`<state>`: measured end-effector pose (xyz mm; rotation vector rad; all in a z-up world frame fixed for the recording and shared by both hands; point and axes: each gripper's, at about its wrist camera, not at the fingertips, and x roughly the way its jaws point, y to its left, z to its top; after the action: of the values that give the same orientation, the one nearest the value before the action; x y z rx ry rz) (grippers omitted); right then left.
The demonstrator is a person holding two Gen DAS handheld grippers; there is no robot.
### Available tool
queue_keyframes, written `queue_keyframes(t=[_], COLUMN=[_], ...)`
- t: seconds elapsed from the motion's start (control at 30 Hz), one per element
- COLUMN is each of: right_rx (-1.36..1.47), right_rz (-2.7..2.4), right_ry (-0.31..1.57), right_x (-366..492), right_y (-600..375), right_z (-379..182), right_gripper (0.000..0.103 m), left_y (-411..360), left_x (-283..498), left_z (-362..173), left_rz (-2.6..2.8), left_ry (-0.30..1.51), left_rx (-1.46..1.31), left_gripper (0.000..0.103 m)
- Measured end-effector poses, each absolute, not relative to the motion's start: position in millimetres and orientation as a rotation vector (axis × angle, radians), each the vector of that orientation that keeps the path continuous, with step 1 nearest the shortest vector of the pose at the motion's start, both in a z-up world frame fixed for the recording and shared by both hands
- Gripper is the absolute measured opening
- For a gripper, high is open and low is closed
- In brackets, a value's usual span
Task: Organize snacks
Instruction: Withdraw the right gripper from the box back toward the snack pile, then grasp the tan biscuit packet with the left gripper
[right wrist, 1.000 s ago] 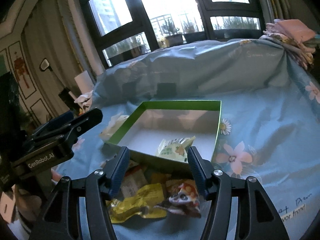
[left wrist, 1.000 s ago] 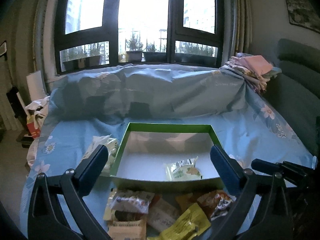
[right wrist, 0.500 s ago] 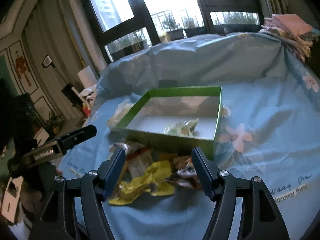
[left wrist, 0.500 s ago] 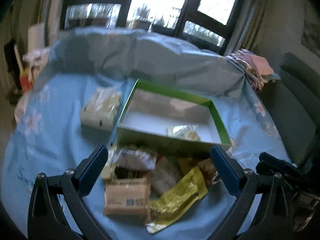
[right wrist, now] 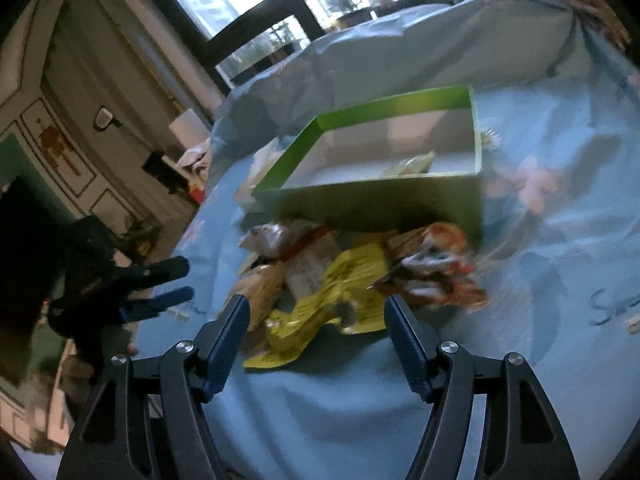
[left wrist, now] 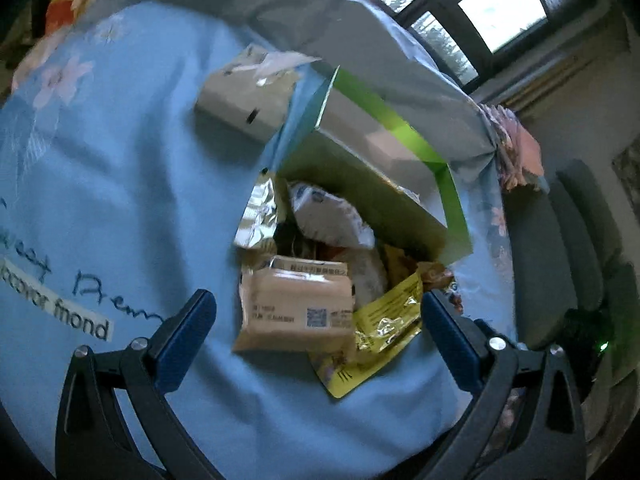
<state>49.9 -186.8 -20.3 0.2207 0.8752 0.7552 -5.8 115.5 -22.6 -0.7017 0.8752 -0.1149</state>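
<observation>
Left wrist view: your left gripper (left wrist: 314, 316) gapes around a crinkly tan packet (left wrist: 298, 306), perhaps untouched; right gripper (right wrist: 316, 320) gapes over glossy yellow wrapper (right wrist: 320, 304).

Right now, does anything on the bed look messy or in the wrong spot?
Yes. Most snacks sit in a jumbled heap outside the green box, against its near wall: a tan packet, a crumpled yellow wrapper and an orange-and-white one. Only one pale packet is inside.
</observation>
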Motion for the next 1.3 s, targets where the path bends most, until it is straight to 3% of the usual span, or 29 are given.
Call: queue_keyframes(t=[0.7,0.9,1.1,1.23,1.3], right_rx=[-0.048,-0.137,-0.163,-0.159,-0.172], right_rz=[0.961,0.957,0.958,0.962,0.958], right_ry=[0.852,0.842,0.859,0.876,0.878], right_x=[26,31,38,41,41], right_y=[-83,-60,-50,-48,-47], right_z=[-40,-52,-60,-64,-66], right_gripper=[0.07,0.07,0.065,0.052,0.048], left_y=[132,132,129,130,132], left_x=[5,5,8,8,7], left_z=[-52,-55,-57,-60,-63], left_rz=[-0.125,-0.129,-0.123,-0.115,-0.116], left_ry=[0.948,0.963,0.975,0.988,0.993], left_rx=[-0.819,-0.809,-0.796,-0.803,-0.818], left_gripper=[0.101,0.096,0.08,0.058,0.057])
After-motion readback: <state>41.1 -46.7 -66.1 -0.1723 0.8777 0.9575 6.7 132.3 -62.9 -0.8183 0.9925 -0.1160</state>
